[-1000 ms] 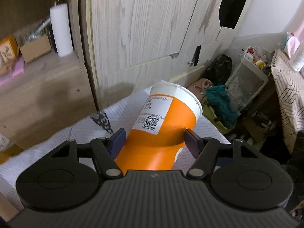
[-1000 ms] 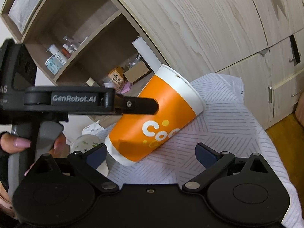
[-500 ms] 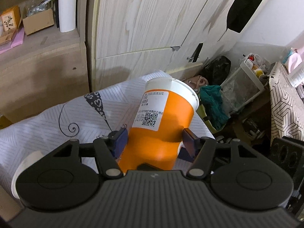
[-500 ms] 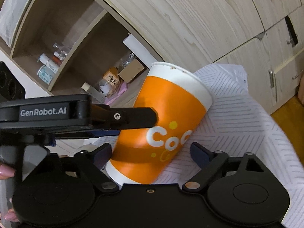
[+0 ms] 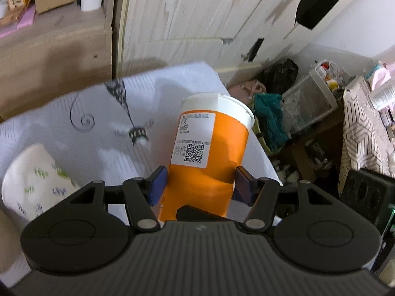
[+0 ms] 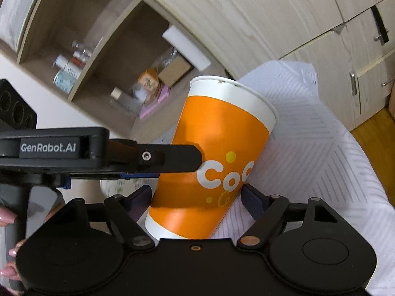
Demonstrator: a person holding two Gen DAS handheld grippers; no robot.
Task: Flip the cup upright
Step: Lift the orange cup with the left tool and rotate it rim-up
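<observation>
One orange paper cup sits mouth-up but tilted over the striped tablecloth near its right edge, left gripper clamped on its lower body; right gripper has its jaws wide around the cup, not squeezing. Step looks like the tail of the flip: next, level it, set the base flat, release. Base is cut off by the gripper bodies, so contact with the cloth is unclear; patterned plate near left is blurred.

bare cloth beyond the cup; bowl crowds its left.
</observation>
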